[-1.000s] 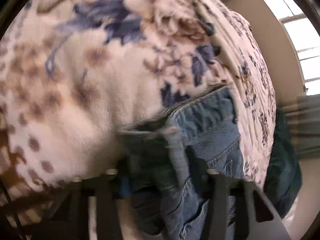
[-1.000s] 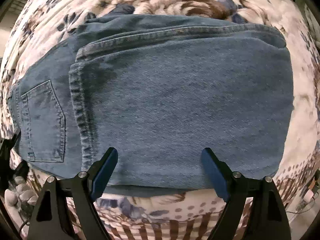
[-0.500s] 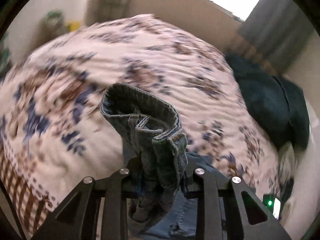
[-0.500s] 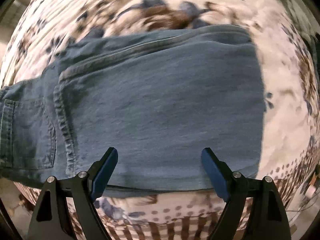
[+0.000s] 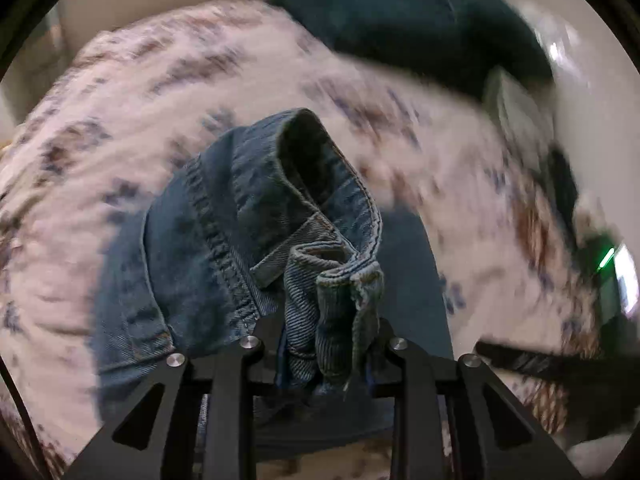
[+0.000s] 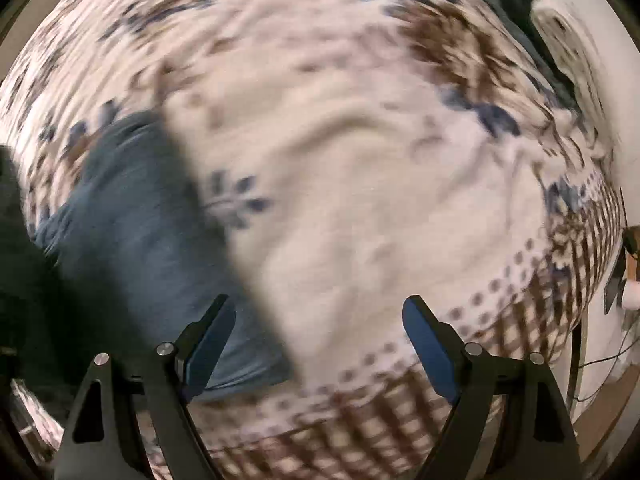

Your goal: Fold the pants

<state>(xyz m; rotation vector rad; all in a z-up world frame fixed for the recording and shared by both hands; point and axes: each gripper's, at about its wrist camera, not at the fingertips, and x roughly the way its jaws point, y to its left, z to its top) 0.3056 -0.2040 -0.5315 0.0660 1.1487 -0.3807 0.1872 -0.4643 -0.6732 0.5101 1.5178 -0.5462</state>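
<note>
Since the earlier frames the pants [image 5: 224, 216] have slid from the middle of the right wrist view to its left edge, and in the left wrist view the lifted waistband now hangs over more denim. The floral bedspread [image 6: 360, 152], the largest thing, fills both views; the one pair of blue jeans lies on it, partly raised, its stitched waistband bunched and curled open. A dark teal cloth [image 5: 408, 28] lies at the bedspread's far edge. The left gripper [image 5: 326, 344] is clamped on the bunched waistband. The right gripper [image 6: 320, 344] hovers over bare bedspread just beside the jeans, jaws spread wide, holding nothing.
</note>
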